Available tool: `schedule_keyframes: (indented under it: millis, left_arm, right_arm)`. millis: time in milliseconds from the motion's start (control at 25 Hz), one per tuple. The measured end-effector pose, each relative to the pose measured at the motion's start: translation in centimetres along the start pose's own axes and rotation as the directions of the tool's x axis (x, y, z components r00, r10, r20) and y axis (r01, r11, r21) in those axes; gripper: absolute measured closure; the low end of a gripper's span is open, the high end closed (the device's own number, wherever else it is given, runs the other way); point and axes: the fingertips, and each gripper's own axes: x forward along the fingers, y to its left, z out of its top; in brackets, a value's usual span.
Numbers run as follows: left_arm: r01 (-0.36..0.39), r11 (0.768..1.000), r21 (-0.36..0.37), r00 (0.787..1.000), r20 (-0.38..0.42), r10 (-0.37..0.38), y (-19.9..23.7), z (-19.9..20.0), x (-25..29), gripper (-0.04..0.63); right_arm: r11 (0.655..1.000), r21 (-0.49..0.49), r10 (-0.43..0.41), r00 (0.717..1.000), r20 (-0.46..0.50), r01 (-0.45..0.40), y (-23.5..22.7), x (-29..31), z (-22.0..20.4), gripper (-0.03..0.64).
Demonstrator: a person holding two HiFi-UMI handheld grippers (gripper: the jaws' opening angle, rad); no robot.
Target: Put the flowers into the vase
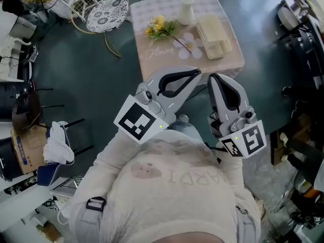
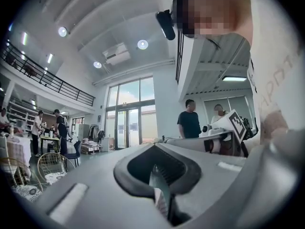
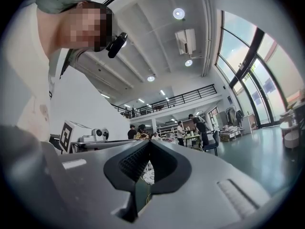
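Observation:
A small table with a pale pink checked cloth (image 1: 152, 59) stands ahead of me. On it is a white vase (image 1: 186, 11), upright at the far side. A bunch of yellow flowers (image 1: 159, 27) lies to the vase's left, and a white flower (image 1: 185, 42) lies on the cloth nearer me. My left gripper (image 1: 197, 72) and right gripper (image 1: 212, 77) are held close to my chest, short of the table's near edge. Both are shut with nothing between the jaws. Both gripper views look up into the room; the left gripper (image 2: 153, 146) and right gripper (image 3: 150, 142) show tips together.
A cream box (image 1: 212, 34) lies on the table's right side. White wire chairs with a lace cushion (image 1: 106, 14) stand at the far left. A cardboard box (image 1: 25, 146) and clutter line the left; equipment (image 1: 298, 19) lines the right. Several people stand far off (image 2: 189, 118).

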Motion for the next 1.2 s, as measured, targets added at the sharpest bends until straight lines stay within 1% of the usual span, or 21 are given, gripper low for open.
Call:
schedule_keyframes:
  millis: [120, 240, 440, 680, 800, 960, 1080, 1200]
  left_arm:
    - [-0.010, 1.000, -0.001, 1.000, -0.021, 0.010, 0.1, -0.5, 0.8, 0.595]
    - [-0.014, 1.000, 0.012, 1.000, -0.012, 0.014, 0.2, -0.4, 1.8, 0.595]
    - [0.019, 0.999, 0.026, 1.000, -0.023, -0.018, 0.3, -1.1, 2.6, 0.595]
    - [0.059, 0.998, 0.027, 0.998, 0.011, -0.059, 2.4, -1.3, 4.4, 0.595]
    - [0.064, 0.997, 0.034, 0.998, 0.015, -0.065, 4.3, -1.3, 5.2, 0.595]
    - [0.047, 0.998, 0.032, 0.999, 0.012, -0.047, 7.8, -1.9, 4.8, 0.595]
    - [0.013, 1.000, 0.023, 1.000, -0.004, -0.013, 11.2, -3.0, 4.2, 0.595]
    - [-0.023, 1.000, 0.000, 1.000, -0.010, 0.023, 14.4, -3.9, 3.6, 0.595]
  right_arm:
    - [1.000, -0.004, 0.010, 1.000, 0.004, -0.010, -0.6, -0.4, 0.0, 0.589]
    - [1.000, 0.002, 0.002, 1.000, 0.005, -0.002, -1.7, -0.8, -0.2, 0.589]
    - [0.999, -0.001, -0.036, 0.999, 0.011, 0.036, -2.9, -0.7, -0.3, 0.589]
    - [0.997, -0.026, -0.077, 0.997, -0.014, 0.076, -4.7, 1.2, -0.6, 0.589]
    - [0.996, -0.035, -0.082, 0.996, -0.032, 0.081, -6.0, 3.1, -0.7, 0.589]
    - [0.996, -0.046, -0.078, 0.994, -0.077, 0.075, -7.3, 6.9, -1.8, 0.581]
    - [0.997, -0.055, -0.064, 0.986, -0.151, 0.056, -8.5, 10.2, -3.6, 0.575]
    - [0.996, -0.076, -0.055, 0.970, -0.236, 0.038, -9.9, 13.6, -5.7, 0.575]
